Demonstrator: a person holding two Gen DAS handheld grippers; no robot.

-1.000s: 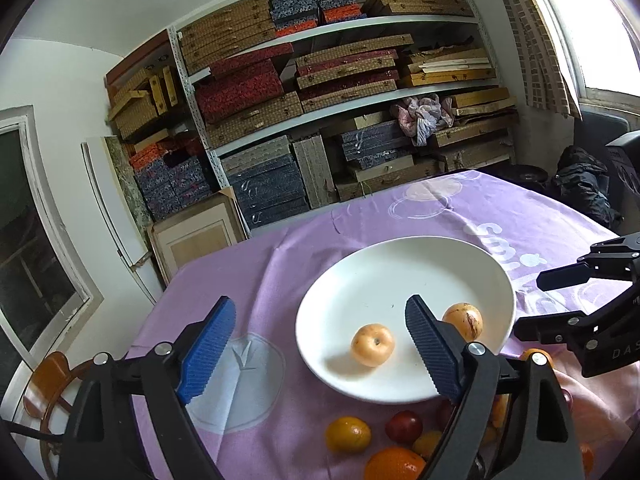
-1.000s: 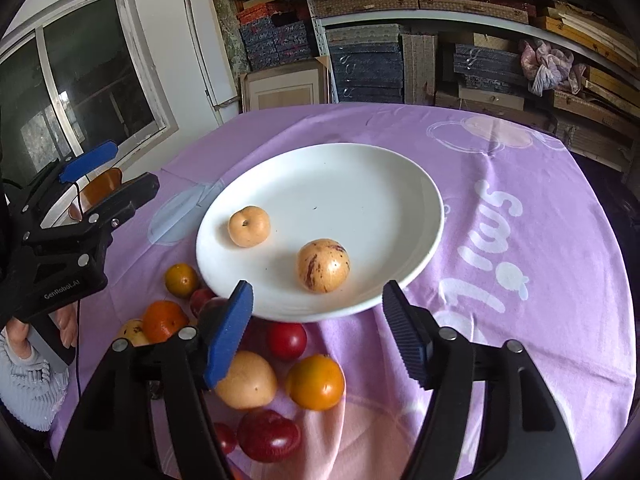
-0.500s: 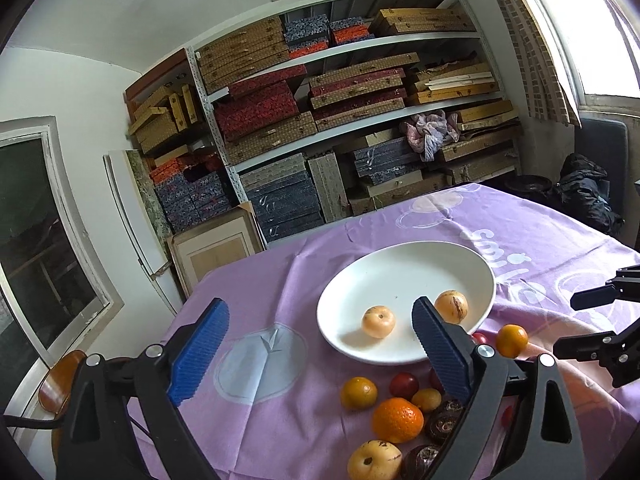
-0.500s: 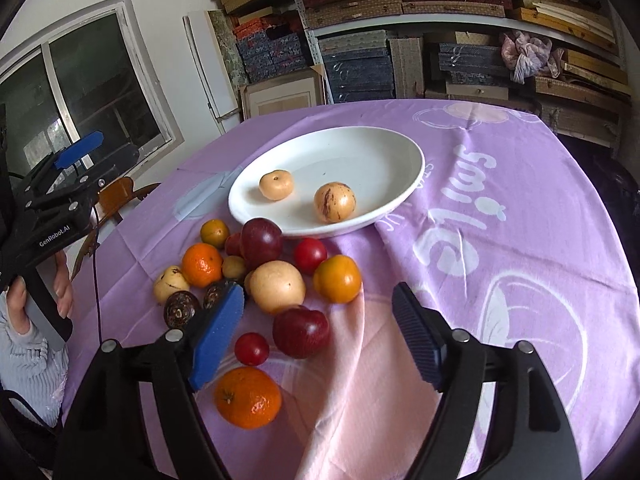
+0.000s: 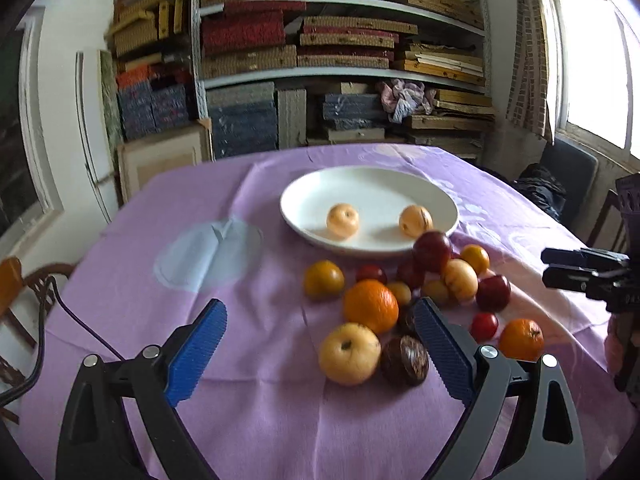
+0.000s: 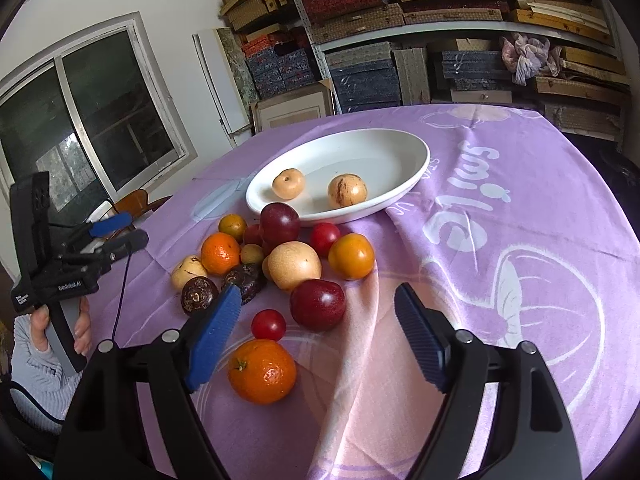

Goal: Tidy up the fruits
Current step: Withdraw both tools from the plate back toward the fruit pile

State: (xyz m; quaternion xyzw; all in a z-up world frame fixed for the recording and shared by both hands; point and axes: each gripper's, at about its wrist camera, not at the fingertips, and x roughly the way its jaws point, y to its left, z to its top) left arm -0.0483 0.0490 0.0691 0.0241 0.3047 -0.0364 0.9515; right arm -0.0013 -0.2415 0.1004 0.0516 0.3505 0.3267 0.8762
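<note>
Fruits lie in a loose heap on the purple cloth (image 6: 520, 216), with far more of them in view than a second ago, because both grippers have drawn back from the plate (image 6: 384, 148). The right gripper (image 6: 318, 338) hangs over the near edge of the heap, jaws wide and holding nothing. Between its blue pads sit an orange (image 6: 262, 372), a small red fruit (image 6: 268, 324) and a dark red plum (image 6: 317, 304). Just past them lie a pale pear-like fruit (image 6: 294, 265), an orange-yellow fruit (image 6: 351, 256), two dark brown fruits, one (image 6: 199, 295) left of the other (image 6: 245, 281), a second orange (image 6: 220, 254) and a yellow fruit (image 6: 189, 272). Another plum (image 6: 279, 223) rests against the plate's near rim.

The left gripper (image 5: 320, 354) is also spread wide and empty. It now hovers low on the heap's other side, where a second ago it stood right over the plate. The yellow fruit (image 5: 349, 353) and a brown fruit (image 5: 405, 360) sit between its pads, touching each other.

Farther off, the white plate holds the same two fruits as before, apart from each other: a pale orange one (image 6: 288, 184) and a speckled yellow one (image 6: 347, 191). Behind the table stand shelves (image 5: 340, 60) stacked with boxes, and a window (image 6: 92, 120) is on the left.
</note>
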